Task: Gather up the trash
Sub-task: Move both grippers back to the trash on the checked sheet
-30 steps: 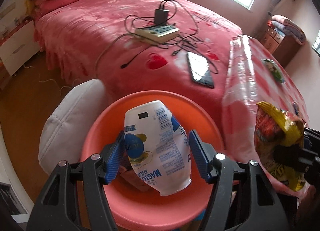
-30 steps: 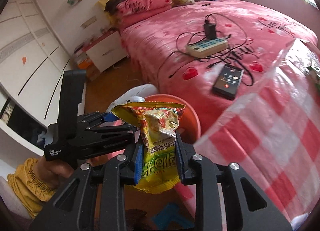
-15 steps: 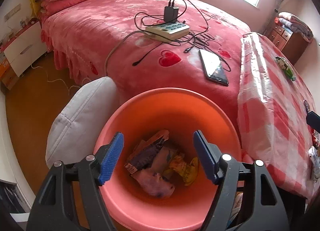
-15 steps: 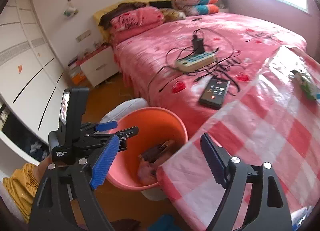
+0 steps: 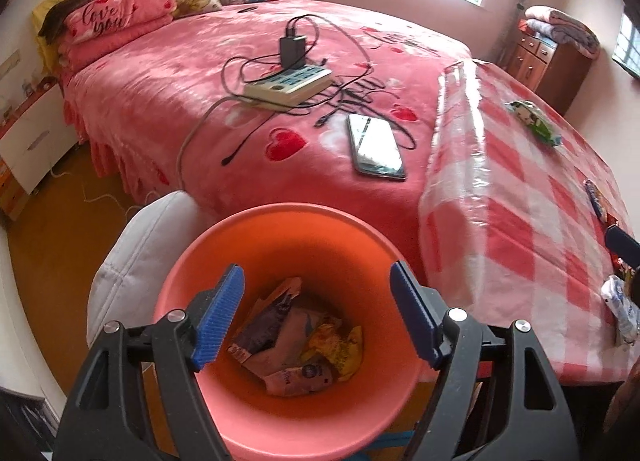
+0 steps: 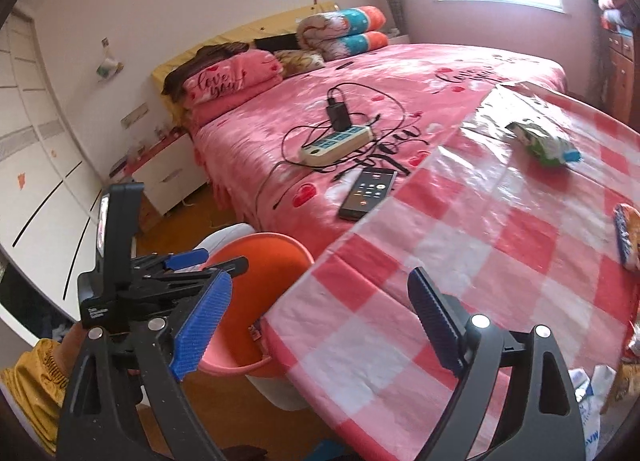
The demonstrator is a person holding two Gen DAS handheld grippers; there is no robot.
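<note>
My left tongs (image 5: 314,317) are opening, empty, above the orange bin (image 5: 280,221) of wrappers (image 5: 304,345); my right tongs (image 6: 316,321) are opening, empty, over the checked bench (image 6: 500,245).

Home bedroom: pink-quilted bed (image 5: 248,73), folded blankets (image 6: 340,33)

Glossy plastic tablecloth (image 5: 520,197); fleecy bedspread (image 5: 200,73)

Left gripper (image 5: 316,317) opening, empty, above trash-filled bucket (image 5: 280,229).
</note>
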